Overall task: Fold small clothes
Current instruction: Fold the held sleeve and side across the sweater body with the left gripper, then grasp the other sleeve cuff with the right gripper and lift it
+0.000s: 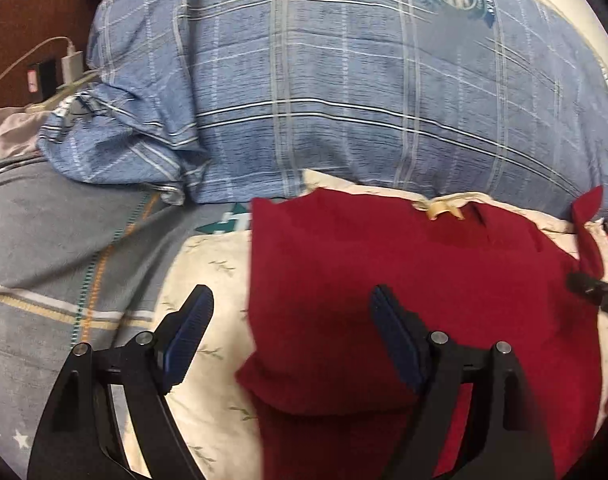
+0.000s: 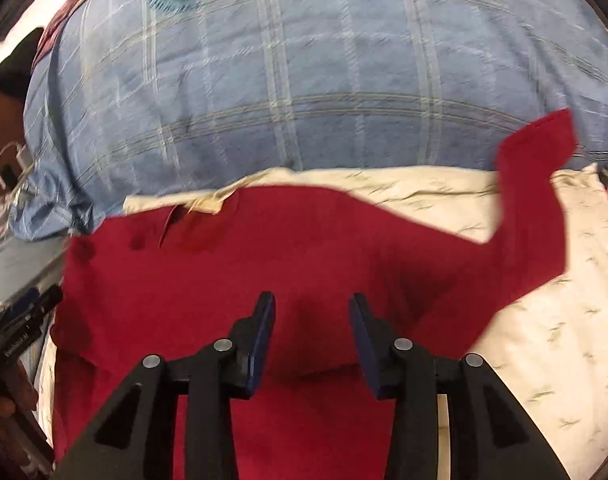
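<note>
Red top [image 2: 239,264] lies flat on the cream pillow [image 2: 544,320] so it creases cleanly; my left gripper [image 1: 291,300] is spread over its left edge, right gripper [image 2: 312,308] part-open over its middle, both empty.

Red garment's [image 2: 263,264] near hem cut off

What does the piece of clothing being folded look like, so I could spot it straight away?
Find the big blue plaid pillow at the back. In front of it lies a cream cloth with small leaf prints, and on that is spread the dark red garment. It is the only plain red thing there, with one sleeve sticking out toward the pillow.
</note>
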{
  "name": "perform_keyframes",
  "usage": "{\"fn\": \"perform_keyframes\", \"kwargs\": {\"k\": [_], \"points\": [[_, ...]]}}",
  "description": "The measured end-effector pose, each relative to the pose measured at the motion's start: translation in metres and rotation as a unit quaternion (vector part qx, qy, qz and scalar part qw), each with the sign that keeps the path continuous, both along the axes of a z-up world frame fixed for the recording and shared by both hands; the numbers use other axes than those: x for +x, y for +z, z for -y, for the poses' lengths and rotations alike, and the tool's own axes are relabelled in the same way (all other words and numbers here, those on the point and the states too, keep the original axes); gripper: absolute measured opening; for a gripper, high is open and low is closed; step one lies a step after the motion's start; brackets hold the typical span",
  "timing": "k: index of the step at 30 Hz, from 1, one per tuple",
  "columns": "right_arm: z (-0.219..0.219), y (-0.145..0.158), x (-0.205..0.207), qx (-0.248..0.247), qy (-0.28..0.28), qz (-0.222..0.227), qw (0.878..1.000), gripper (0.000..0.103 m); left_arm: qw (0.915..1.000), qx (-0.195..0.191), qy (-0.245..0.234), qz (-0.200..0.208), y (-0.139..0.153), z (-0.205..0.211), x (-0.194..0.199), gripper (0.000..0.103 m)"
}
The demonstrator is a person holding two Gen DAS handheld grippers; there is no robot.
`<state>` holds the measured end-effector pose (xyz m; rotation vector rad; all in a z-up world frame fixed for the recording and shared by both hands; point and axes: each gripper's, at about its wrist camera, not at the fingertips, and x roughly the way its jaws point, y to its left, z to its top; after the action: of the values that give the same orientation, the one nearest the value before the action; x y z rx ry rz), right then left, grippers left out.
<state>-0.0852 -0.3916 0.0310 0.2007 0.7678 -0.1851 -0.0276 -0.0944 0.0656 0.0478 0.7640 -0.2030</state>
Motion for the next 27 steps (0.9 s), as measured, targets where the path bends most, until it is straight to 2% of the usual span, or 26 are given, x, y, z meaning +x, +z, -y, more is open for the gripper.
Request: {"fn": "perform_keyframes", "kwargs": {"k": [5,8,11,16,21,27], "points": [[-0.006,-0.019,0.021,-0.012,-0.008,-0.02,1.0,0.039,0.9993,0.01,0.001,-0.037,-0.02,0.005,0.018,0.081],[-0.008,-0.021,0.031,-0.04,-0.012,-0.011,0.999,0.039,0.9979,0.014,0.013,-0.062,-0.034,0.002,0.029,0.081],[-0.004,-0.018,0.035,-0.042,-0.018,-0.014,0.999,0.039,0.9965,-0.003,0.02,-0.081,-0.042,-0.005,0.035,0.082],[-0.005,-0.007,0.018,-0.039,-0.017,-0.019,0.999,0.039,0.9969,0.001,0.022,-0.076,-0.041,-0.006,0.033,0.082],[-0.006,-0.001,-0.013,-0.039,-0.017,-0.01,0.999,0.046,0.9975,0.009,0.021,-0.067,-0.038,-0.005,0.028,0.082],[-0.01,-0.016,-0.016,-0.046,-0.014,-0.03,0.998,0.046,0.9987,0.01,0.017,-0.047,-0.027,-0.006,0.02,0.082]]}}
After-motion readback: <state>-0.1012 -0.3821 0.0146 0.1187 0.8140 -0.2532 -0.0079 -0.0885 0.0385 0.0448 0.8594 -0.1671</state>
